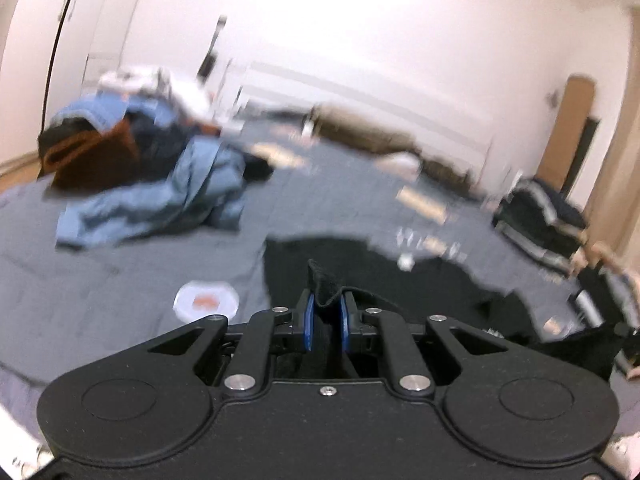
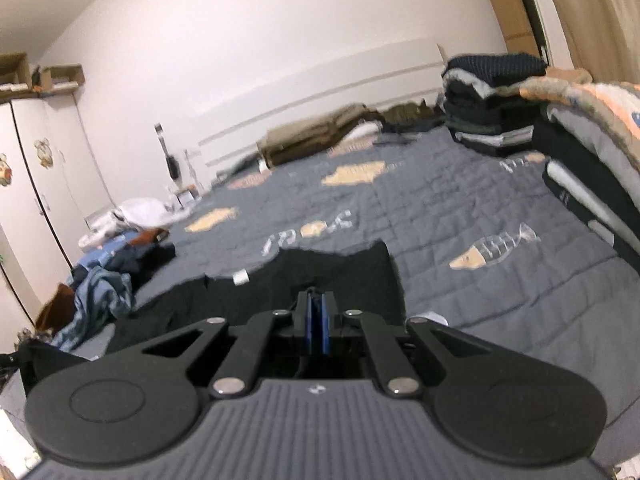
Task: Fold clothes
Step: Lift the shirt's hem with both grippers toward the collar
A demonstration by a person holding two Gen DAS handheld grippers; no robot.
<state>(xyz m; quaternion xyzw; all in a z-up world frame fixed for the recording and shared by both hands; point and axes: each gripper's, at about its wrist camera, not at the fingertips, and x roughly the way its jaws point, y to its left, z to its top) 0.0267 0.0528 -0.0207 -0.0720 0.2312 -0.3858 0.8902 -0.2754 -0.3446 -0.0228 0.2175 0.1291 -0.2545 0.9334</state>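
A black garment lies spread on the grey quilted bed. My left gripper is shut on a bunched edge of it, and the black cloth sticks up between the blue pads. In the right wrist view the same black garment stretches ahead, with a small white tag on it. My right gripper is shut on its near edge, the blue pads pressed close together. The other hand-held gripper shows at the right edge of the left wrist view.
A heap of unfolded clothes, blue, brown and dark, sits at the far left of the bed. A stack of folded dark clothes stands at the far right. A white round lid lies near my left gripper. White wardrobes line the left wall.
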